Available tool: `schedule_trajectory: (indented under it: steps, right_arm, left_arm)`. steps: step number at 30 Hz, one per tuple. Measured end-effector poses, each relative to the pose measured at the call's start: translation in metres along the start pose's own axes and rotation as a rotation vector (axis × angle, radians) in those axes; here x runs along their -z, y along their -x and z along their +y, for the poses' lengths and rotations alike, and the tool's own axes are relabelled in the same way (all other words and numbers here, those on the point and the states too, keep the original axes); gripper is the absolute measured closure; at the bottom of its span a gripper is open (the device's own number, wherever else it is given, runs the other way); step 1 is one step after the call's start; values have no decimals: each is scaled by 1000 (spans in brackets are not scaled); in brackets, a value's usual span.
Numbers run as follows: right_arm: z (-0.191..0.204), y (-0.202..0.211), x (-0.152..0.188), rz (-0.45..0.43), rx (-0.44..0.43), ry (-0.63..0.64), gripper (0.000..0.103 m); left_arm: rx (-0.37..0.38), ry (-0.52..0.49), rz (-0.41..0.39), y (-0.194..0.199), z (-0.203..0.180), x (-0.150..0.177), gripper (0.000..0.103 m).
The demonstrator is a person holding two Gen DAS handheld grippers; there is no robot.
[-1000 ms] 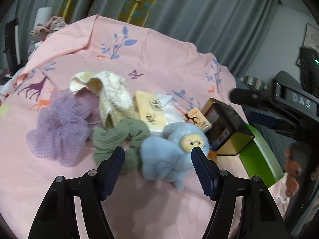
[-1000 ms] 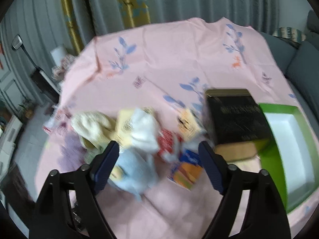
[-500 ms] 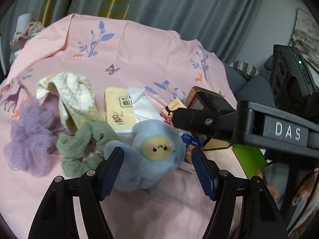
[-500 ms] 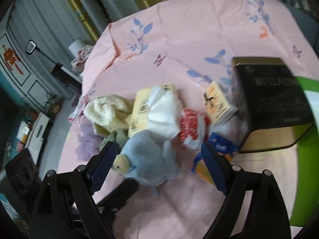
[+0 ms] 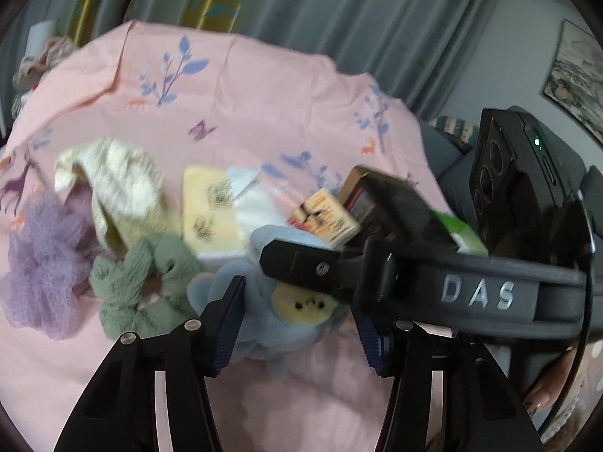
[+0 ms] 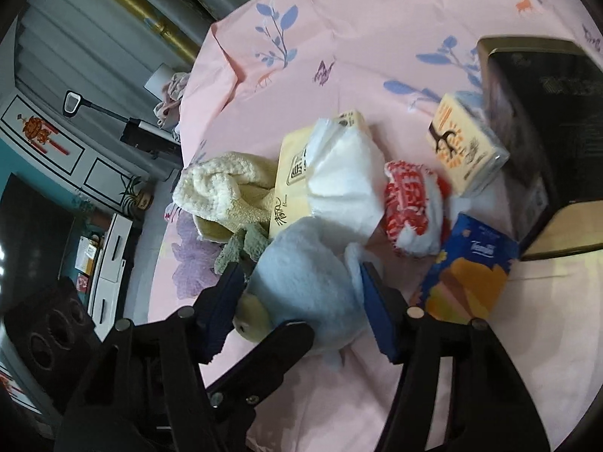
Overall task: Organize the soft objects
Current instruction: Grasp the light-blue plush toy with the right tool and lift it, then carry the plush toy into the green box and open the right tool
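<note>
Compared with the previous frames, both tools have closed in on the blue plush toy (image 5: 286, 324) at lower centre. The left gripper (image 5: 297, 327) is spread, its fingers flanking the toy; the right gripper (image 6: 301, 309) is likewise spread around it. Contact cannot be confirmed. In the left view the right tool's arm now crosses and hides the toy's head top; motion blur softens the green scrunchie (image 5: 147, 282) and cream towel (image 5: 113, 180).
</note>
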State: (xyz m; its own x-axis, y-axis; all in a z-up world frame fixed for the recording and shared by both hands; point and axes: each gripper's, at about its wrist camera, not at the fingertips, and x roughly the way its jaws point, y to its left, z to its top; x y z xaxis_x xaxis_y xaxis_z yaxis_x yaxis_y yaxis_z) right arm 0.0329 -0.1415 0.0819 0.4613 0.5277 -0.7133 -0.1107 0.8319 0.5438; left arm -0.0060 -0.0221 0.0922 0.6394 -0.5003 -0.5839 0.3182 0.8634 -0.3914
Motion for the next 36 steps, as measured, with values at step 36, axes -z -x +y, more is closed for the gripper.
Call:
schedule_trajectory:
  steps: [36]
  right_arm:
    - [-176, 250, 53, -636, 249, -473, 41]
  left_arm:
    - [532, -453, 63, -73, -263, -8, 47]
